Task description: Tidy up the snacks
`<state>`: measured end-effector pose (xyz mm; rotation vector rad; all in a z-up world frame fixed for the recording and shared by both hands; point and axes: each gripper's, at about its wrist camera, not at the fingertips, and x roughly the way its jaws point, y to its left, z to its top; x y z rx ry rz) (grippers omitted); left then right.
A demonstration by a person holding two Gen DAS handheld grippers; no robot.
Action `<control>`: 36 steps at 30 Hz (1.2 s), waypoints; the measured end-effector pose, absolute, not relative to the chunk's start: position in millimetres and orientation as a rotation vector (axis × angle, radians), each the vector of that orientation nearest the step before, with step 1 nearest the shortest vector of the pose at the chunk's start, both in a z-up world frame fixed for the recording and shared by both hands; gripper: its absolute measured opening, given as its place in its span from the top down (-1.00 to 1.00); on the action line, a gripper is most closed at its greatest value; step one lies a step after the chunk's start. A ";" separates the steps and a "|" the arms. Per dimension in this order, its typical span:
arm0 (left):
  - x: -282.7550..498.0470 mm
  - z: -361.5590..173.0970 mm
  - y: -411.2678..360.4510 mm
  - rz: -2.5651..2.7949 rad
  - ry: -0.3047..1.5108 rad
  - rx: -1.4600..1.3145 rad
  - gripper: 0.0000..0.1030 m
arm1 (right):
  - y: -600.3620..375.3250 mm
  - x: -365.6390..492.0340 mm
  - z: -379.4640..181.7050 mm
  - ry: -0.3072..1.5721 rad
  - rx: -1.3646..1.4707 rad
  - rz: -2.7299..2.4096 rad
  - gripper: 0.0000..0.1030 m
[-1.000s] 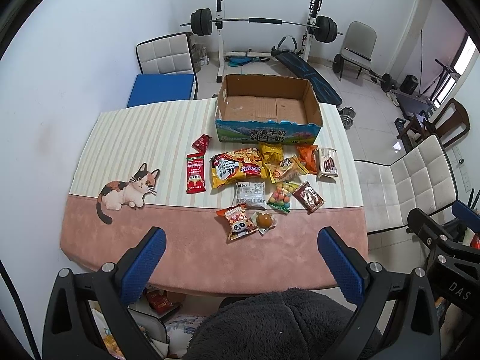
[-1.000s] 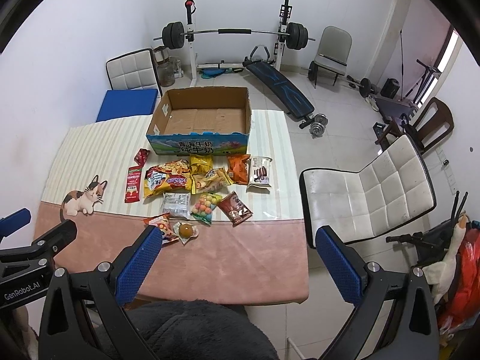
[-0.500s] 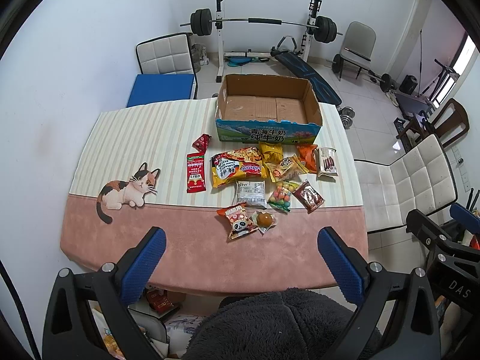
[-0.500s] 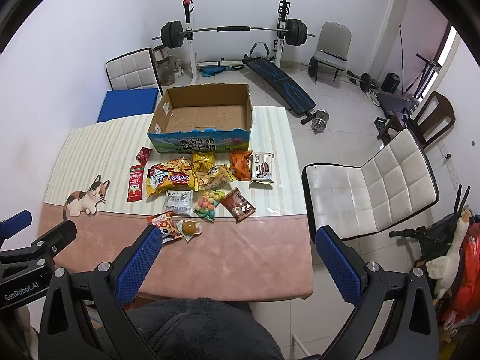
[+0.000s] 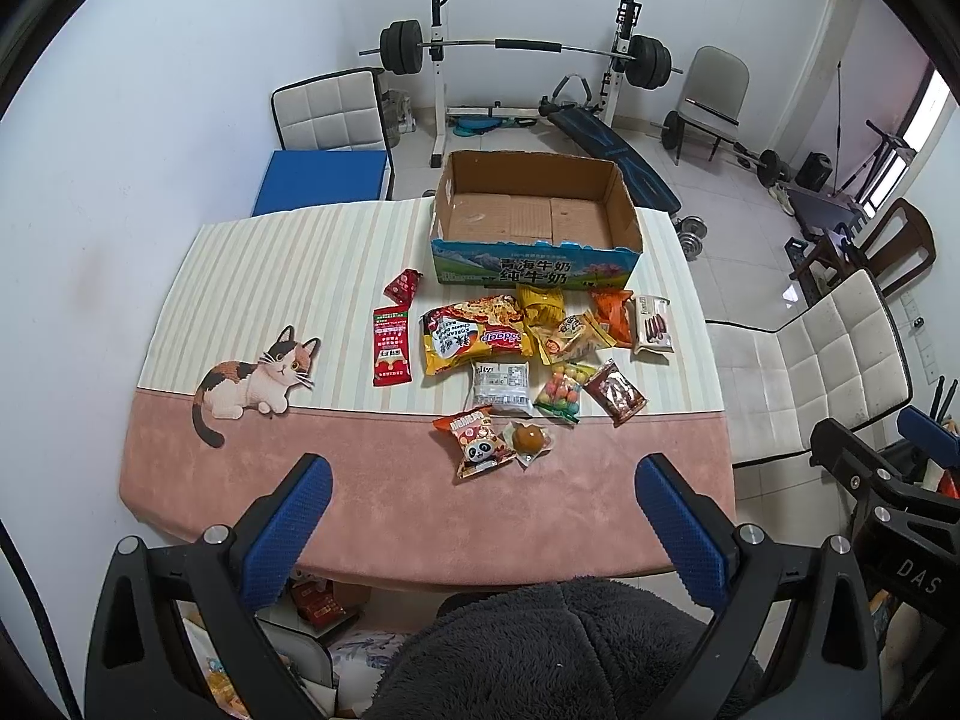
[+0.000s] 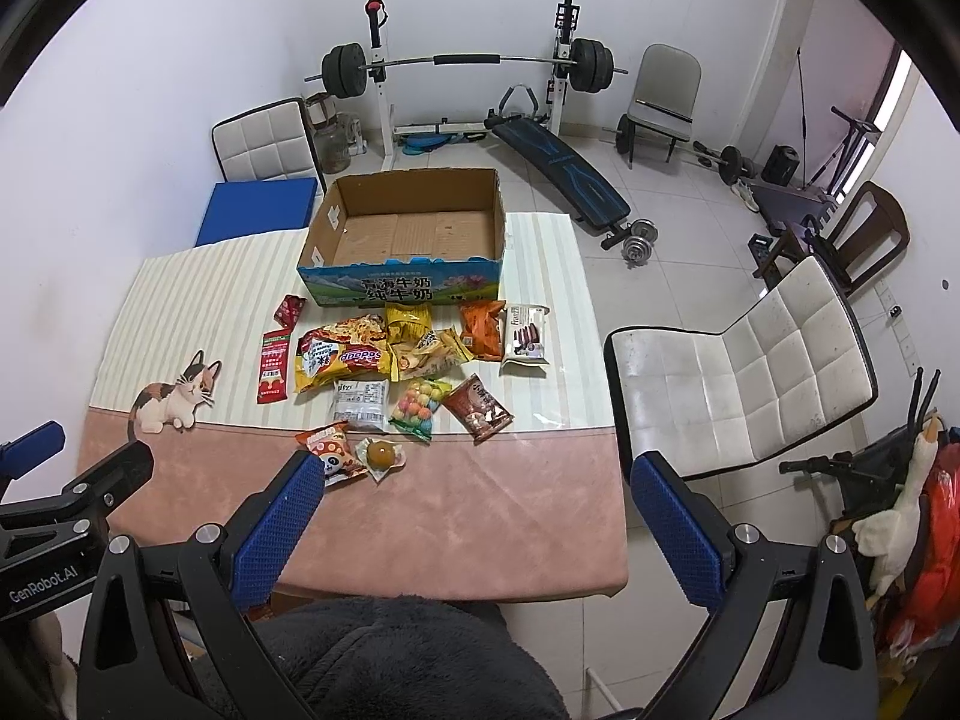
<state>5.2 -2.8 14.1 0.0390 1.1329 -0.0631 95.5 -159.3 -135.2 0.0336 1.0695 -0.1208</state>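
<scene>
Snacks: a loose cluster of packets lying flat on the worktop (image 5: 210,300), all in front of the cardboard box (image 5: 534,228); none in the box yet, its floor is bare.
Box position: far edge of the worktop, open top up, printed wall facing me.
Nearest packets: panda packet (image 5: 477,443) and the clear-wrapped round brown sweet (image 5: 528,439), touching side by side on the pink band, closest to me.
Left tongs: (image 5: 480,516) released, wide apart, nothing between them; I hold them above the near edge of the worktop.
Right tongs: (image 6: 474,510) also released and empty, hovering over the near edge, further toward the white chair (image 6: 750,372).
Key relation: from the left tongs the panda packet lies straight ahead, almost on the centre line between the pads; from the right tongs (image 5: 888,480) it sits off by the left pad (image 6: 282,516), so I'd have to swing across.
Nearer hand: left, by my reading, for the panda packet and the sweet (image 6: 380,455); right is better placed for the brown packet (image 6: 478,408) and the white biscuit packet (image 6: 527,336).
Long axis: panda packet (image 6: 331,450) runs roughly away from me, tilted a little; in my judgement the pads should close across its short width.
Red sachet: (image 5: 391,347) long axis also pointing away, off to the left, apart from the main cluster.
Travel after pickup: forward over the cluster to the box; I reckon the carry needs height to clear the printed wall.
Stage: start, nothing sorted.
Risk: flat slippery film, pads may skate over it.
</scene>
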 end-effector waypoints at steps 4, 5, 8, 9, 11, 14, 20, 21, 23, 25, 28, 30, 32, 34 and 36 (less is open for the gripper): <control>6.4 15.2 -3.6 -0.063 1.132 0.037 -1.00 | -159.3 95.8 -135.3 1.068 0.033 -0.120 -1.00; 5.6 14.6 -3.1 -0.065 1.133 0.040 -1.00 | -159.1 95.4 -135.2 1.068 0.033 -0.120 -1.00; 5.4 14.5 -2.8 -0.065 1.133 0.038 -1.00 | -158.3 94.9 -135.2 1.070 0.035 -0.121 -1.00; 6.0 14.7 -3.6 -0.066 1.132 0.039 -1.00 | -158.0 94.2 -134.7 1.068 0.035 -0.120 -1.00; 5.9 14.6 -3.3 -0.065 1.132 0.038 -1.00 | -158.1 94.9 -135.2 1.068 0.034 -0.121 -1.00; 5.4 14.4 -3.2 -0.064 1.131 0.038 -1.00 | -158.2 94.9 -135.2 1.068 0.034 -0.120 -1.00; 4.8 13.7 -2.4 -0.065 1.131 0.036 -1.00 | -155.3 93.4 -135.3 1.066 0.037 -0.119 -1.00; 5.6 13.2 -2.5 -0.063 1.130 0.033 -1.00 | -155.2 93.4 -136.0 1.068 0.039 -0.119 -1.00; 8.4 10.8 -2.4 -0.059 1.130 0.026 -1.00 | -154.0 95.8 -139.4 1.077 0.046 -0.120 -1.00; 18.9 2.3 -1.5 -0.035 1.128 0.038 -1.00 | -155.8 104.5 -149.0 1.100 0.076 -0.109 -1.00; 36.2 -19.8 7.4 -0.001 1.159 0.033 -1.00 | -161.3 124.0 -169.1 1.136 0.119 -0.108 -1.00; 53.1 -44.4 16.5 0.017 1.215 0.017 -1.00 | -168.2 140.1 -190.5 1.180 0.159 -0.101 -1.00; 70.4 -66.9 23.8 0.027 1.258 0.005 -1.00 | -173.4 152.6 -213.4 1.219 0.190 -0.087 -1.00; 87.1 -90.5 30.2 0.027 1.281 0.033 -1.00 | -174.9 172.3 -246.0 1.283 0.227 -0.068 -1.00; 105.1 -109.5 30.2 0.017 1.281 0.083 -1.00 | -177.4 188.4 -275.1 1.330 0.258 -0.059 -1.00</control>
